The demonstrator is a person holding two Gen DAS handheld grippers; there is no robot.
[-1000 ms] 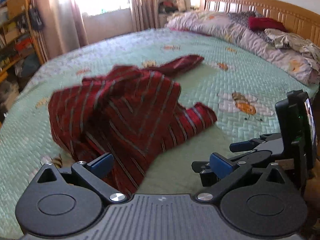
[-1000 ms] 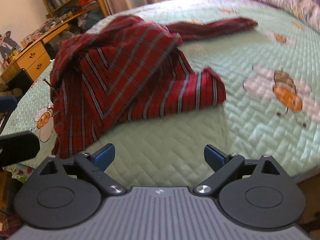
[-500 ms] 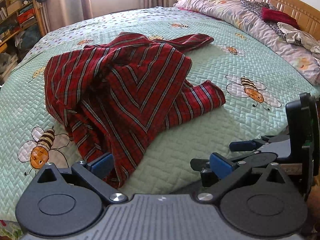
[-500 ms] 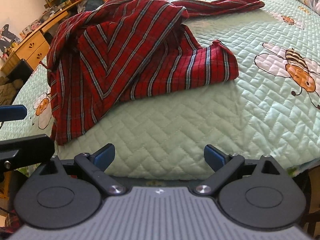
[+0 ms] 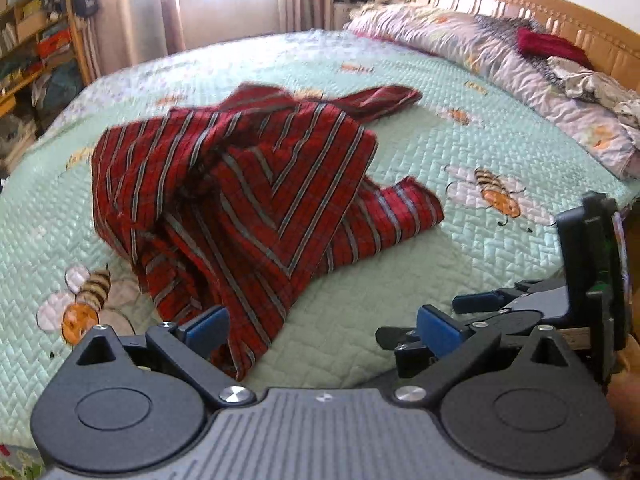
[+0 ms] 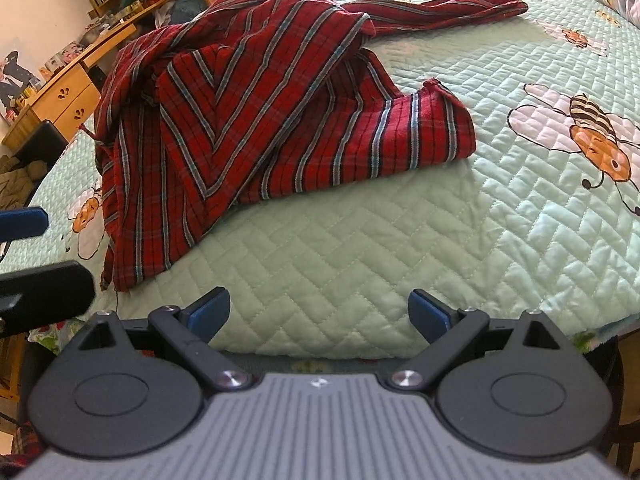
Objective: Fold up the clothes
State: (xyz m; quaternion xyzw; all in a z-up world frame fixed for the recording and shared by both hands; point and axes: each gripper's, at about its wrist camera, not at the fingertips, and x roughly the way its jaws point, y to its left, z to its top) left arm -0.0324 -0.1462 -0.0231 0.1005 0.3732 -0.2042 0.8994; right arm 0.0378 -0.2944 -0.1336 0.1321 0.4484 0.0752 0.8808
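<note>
A red plaid shirt (image 5: 248, 204) lies crumpled on the green quilted bed (image 5: 500, 132), one sleeve stretched to the far right and a cuff folded toward me; it also shows in the right wrist view (image 6: 256, 120). My left gripper (image 5: 320, 326) is open and empty, its left finger just over the shirt's near hem. My right gripper (image 6: 320, 312) is open and empty at the bed's near edge, short of the shirt. The right gripper also shows in the left wrist view (image 5: 472, 312), low at the right.
A rumpled duvet and pillows (image 5: 560, 92) lie along the wooden headboard (image 5: 560, 16) at the right. Bookshelves (image 5: 28, 48) and a wooden desk (image 6: 68, 92) stand left of the bed. Bee prints (image 6: 596, 140) dot the quilt.
Both grippers have shifted a little relative to the bed; the left view has tilted up again and the right has moved closer to the shirt. The shirt lies as before. Both stay open.
</note>
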